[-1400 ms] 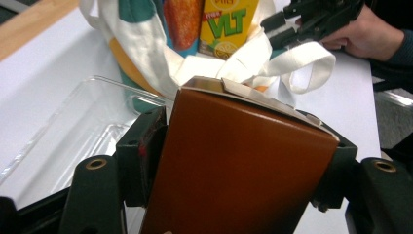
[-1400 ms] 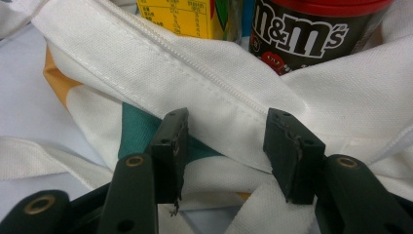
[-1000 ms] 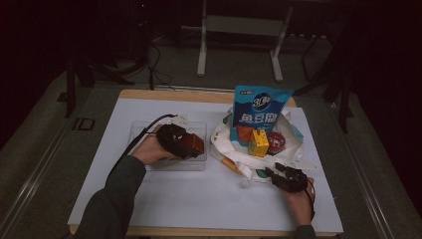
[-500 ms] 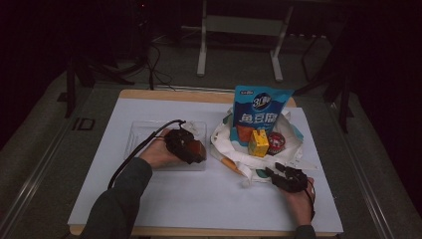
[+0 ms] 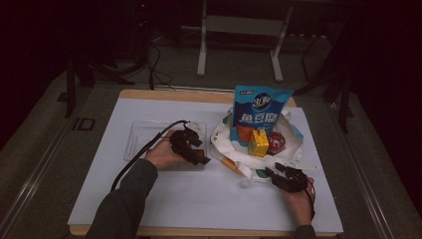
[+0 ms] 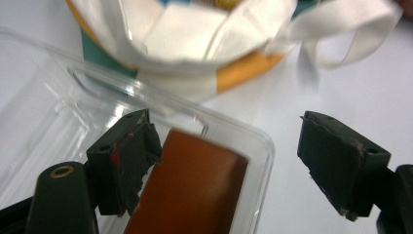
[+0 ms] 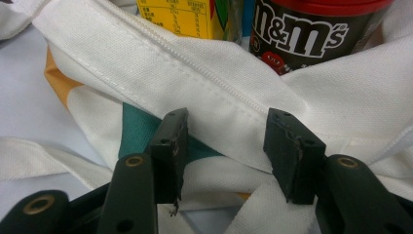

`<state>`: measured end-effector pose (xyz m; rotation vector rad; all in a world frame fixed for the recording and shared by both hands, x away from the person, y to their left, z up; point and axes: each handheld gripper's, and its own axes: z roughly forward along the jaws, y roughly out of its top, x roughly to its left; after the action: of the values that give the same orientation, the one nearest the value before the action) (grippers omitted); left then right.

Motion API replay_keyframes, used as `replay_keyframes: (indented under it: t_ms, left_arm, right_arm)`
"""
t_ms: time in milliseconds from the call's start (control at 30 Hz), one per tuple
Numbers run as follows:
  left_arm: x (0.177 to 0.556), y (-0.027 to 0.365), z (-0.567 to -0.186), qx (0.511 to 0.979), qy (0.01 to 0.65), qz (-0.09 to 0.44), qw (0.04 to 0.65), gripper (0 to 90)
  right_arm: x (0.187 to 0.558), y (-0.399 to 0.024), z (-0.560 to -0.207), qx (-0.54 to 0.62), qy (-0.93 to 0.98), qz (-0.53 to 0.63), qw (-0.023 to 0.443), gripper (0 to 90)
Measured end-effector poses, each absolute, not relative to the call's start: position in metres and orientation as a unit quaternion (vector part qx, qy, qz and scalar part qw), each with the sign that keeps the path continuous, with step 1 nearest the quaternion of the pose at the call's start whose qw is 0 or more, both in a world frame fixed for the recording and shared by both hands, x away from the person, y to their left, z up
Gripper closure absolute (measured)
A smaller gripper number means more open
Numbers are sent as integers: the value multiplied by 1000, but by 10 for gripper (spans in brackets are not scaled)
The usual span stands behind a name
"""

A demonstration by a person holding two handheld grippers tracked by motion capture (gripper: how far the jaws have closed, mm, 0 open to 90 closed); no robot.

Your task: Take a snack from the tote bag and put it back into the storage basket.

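Brown block [image 6: 195, 190], flat and smooth, lies in the clear plastic tray [image 6: 63, 112] just below and between the jaws of the left gripper [image 6: 229, 161]. The jaws have just been opening and now stand wide, released, pressing on nothing; we see one jaw over the block's edge and the other out over bare white table beyond the tray's rounded corner. In the high view, we find this left gripper [image 5: 191, 149] at the tray's [image 5: 144, 134] end nearest the bag, with open tabletop [image 5: 199, 199] toward the person.

The right gripper [image 7: 224, 146] holds its jaws partly apart on either side of the zip edge of the white cloth bag [image 7: 234, 73]; we cannot tell whether the pads press the woven fabric. Beyond that hem stand a yellow carton [image 7: 175, 17] and a dark candy tub [image 7: 311, 34]. From above, the right gripper [image 5: 278, 177] sits at the bag's [image 5: 224, 144] near edge, a tall blue packet [image 5: 261, 112] rising behind.
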<state>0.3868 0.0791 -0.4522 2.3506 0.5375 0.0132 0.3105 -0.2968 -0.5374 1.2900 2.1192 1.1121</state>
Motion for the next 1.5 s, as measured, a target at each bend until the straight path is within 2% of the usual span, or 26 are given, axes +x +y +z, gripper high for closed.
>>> replay_keyframes:
  t_ms: [467, 700, 1133, 1500]
  left_arm:
    - [379, 71, -422, 888, 202, 60, 410, 279]
    - [378, 60, -412, 880, 187, 69, 431, 324]
    - [381, 50, -412, 872, 194, 57, 445, 302]
    - [385, 43, -408, 873, 202, 65, 440, 235]
  right_arm:
    - [310, -297, -537, 464, 762, 400, 210, 511]
    - [310, -296, -537, 462, 763, 400, 212, 501]
    - [311, -291, -537, 457, 772, 381, 224, 494]
    - [312, -288, -536, 457, 774, 373, 231, 492]
